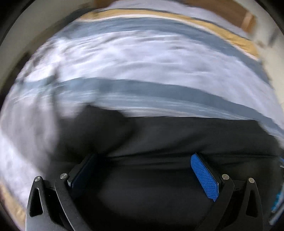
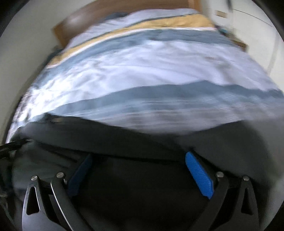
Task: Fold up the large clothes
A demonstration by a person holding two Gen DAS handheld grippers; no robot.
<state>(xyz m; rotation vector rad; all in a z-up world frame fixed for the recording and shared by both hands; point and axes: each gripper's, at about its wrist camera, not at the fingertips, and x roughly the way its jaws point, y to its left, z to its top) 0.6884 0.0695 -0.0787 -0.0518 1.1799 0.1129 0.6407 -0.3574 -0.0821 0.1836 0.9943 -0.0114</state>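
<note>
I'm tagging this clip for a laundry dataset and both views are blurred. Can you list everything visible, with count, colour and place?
dark garment: one, black or very dark grey, spread across the near end of the bed, under both grippers.
bedcover: one, white with grey-blue bands and a mustard-yellow band at the far end, covering the bed.
headboard: one, brown wood, at the far end of the bed.
wall: pale cream, beside and behind the bed.
small items on the far right: blurred, cannot tell what they are.
left gripper: one, black frame with blue pads, jaws wide open above the dark garment, nothing between them.
right gripper: one, same build, jaws open above the same garment.
</note>
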